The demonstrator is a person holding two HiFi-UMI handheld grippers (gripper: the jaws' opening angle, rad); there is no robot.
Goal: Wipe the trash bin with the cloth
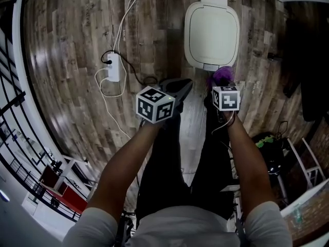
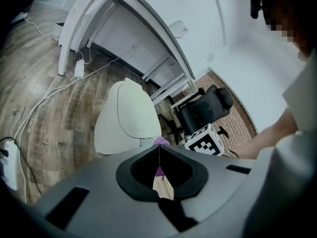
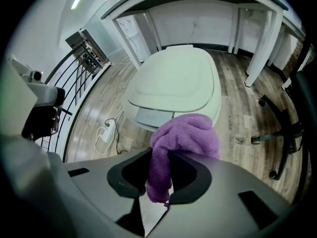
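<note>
Most of what lies under you is floor [image 1: 77, 45], made of worn, streaky wooden planks in mixed browns and greys. On it, ahead of your legs, stands the trash bin [image 1: 212, 32], a smooth off-white plastic body shaped as a rounded rectangle. Its slightly domed lid is closed, with a small tab at the near edge.

Both your arms reach forward side by side towards the bin. Your left forearm [image 1: 128, 158] angles in from the left and your right forearm [image 1: 247, 153] runs almost straight ahead.

Your left gripper [image 1: 186, 82] sits just left of the bin's near corner. Its dark jaws are clenched into one thin seam with nothing caught between them [image 2: 159, 155].

Your right gripper [image 1: 222, 84] is tipped down at the bin's near edge, and its own view looks onto the lid. It is grasping the cloth [image 3: 183, 138], a fluffy purple towel. One fold is pinched between the jaws and the rest is bunched into a soft lump above their tips. From your head view the cloth [image 1: 222, 75] lies right at the bin's front lip, but you cannot tell whether it touches the plastic.

Well to the left of the bin lies a white power strip [image 1: 113, 67], with thin white cables [image 1: 126, 19] looping across the planks
</note>
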